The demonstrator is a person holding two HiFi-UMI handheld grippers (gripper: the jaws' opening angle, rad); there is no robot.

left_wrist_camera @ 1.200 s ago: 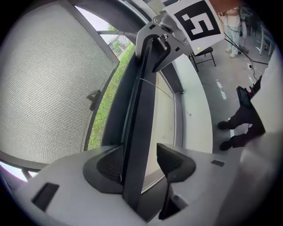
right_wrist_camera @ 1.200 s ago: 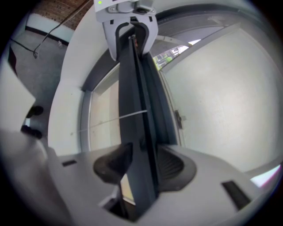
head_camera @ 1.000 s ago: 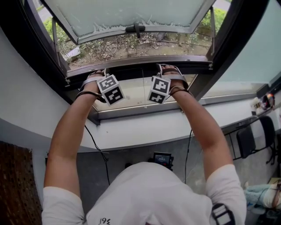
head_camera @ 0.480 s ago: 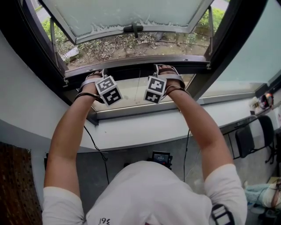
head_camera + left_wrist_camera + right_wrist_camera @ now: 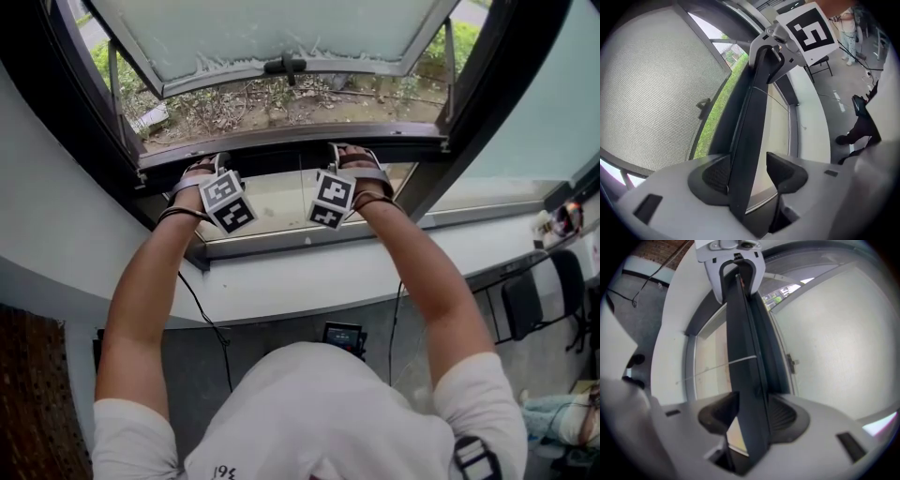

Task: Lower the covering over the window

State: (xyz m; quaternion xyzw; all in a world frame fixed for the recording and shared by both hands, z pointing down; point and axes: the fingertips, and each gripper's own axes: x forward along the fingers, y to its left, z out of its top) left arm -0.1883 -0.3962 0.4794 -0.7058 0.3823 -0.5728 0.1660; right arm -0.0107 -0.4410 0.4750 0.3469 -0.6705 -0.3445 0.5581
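The bar (image 5: 752,117) of the covering lies across the head view's centre, low in the window (image 5: 281,33). It is straddled loosely by the left gripper (image 5: 750,174), one pad clear. The right gripper (image 5: 750,416) has just been opening around it. If pulled now, the bar could slip out or be tilted.

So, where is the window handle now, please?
In the head view, the window handle sits top centre, on the open sash's lower edge, above the plants outside.

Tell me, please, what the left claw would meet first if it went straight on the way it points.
The bar: it already stands between the left claw's open jaws and would seat deeper. Beyond it, probably the pane; depth is unclear.
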